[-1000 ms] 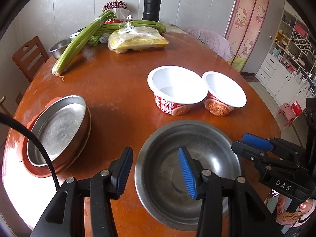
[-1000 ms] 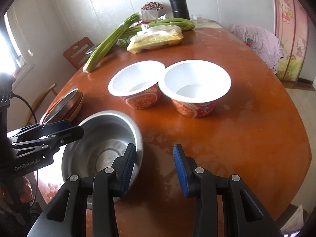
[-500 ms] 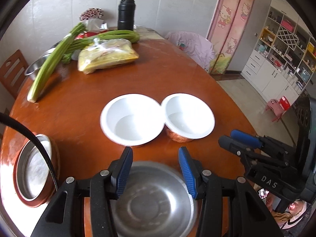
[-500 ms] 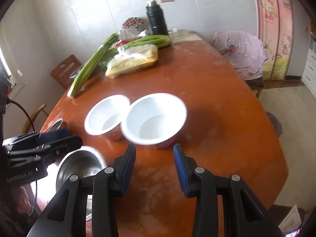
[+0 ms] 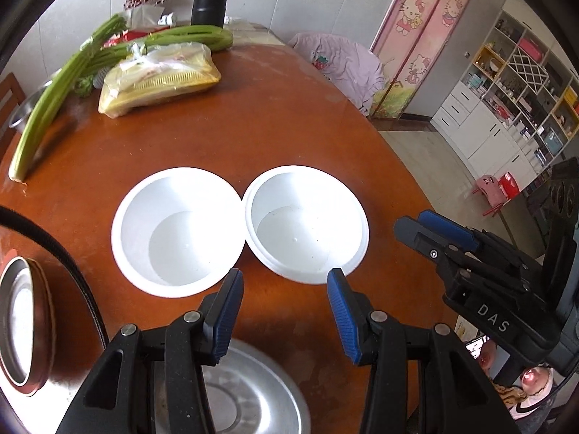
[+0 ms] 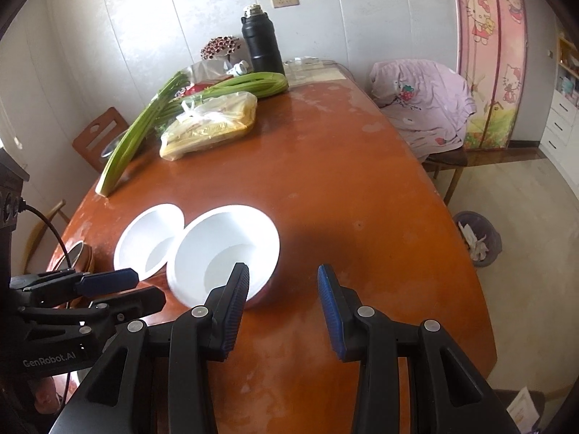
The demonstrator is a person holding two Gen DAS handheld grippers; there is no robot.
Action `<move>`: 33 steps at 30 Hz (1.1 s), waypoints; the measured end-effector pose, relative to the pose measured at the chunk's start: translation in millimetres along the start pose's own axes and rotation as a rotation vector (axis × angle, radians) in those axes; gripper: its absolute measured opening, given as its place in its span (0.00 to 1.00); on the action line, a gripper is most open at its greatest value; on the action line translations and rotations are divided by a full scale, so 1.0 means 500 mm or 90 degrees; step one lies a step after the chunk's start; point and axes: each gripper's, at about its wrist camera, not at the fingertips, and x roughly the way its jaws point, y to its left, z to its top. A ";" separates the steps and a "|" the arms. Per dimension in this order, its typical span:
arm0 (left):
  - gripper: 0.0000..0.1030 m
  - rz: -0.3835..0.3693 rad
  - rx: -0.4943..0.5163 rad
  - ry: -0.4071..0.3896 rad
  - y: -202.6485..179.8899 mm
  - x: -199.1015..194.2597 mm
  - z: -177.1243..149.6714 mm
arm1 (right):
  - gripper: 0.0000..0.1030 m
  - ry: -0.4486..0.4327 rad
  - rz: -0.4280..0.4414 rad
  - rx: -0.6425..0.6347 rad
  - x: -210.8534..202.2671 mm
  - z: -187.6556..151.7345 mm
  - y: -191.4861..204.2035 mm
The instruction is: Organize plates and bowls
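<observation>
Left gripper (image 5: 284,276) open part way, nothing between jaws, above table (image 5: 275,115). Right gripper (image 6: 283,269) same, empty. Two white bowls (image 5: 177,229) (image 5: 305,222) side by side, rims touching, just ahead. Steel bowl (image 5: 253,390) under left gripper. Stacked plates (image 5: 25,322) at left edge.

Right gripper (image 6: 283,275) hung over the orange-brown table (image 6: 362,188) with its blue-padded jaws apart and nothing between them, left pad overlapping the near white bowl (image 6: 231,242) in the picture (contact unclear). A second white bowl (image 6: 146,238) sat rim to rim on that bowl's left, and the left gripper (image 6: 119,287) showed at the lower-left edge, below it. At the far end lay green stalks (image 6: 137,137), a yellow plastic bag (image 6: 213,123) and a black flask (image 6: 261,44), with a chair draped in pink cloth (image 6: 423,105) beside the table.
</observation>
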 end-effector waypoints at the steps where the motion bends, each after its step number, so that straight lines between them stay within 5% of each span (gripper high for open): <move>1: 0.46 -0.001 -0.004 0.005 0.001 0.007 0.003 | 0.40 0.007 -0.004 -0.002 0.009 0.003 -0.002; 19: 0.46 -0.029 -0.036 0.047 0.014 0.067 0.037 | 0.39 0.057 0.017 -0.063 0.115 0.016 0.027; 29: 0.25 -0.073 -0.061 0.080 0.023 0.111 0.045 | 0.29 0.065 0.025 -0.057 0.137 -0.001 0.030; 33: 0.24 -0.064 -0.048 0.074 0.018 0.113 0.050 | 0.29 0.064 0.030 -0.036 0.140 -0.007 0.027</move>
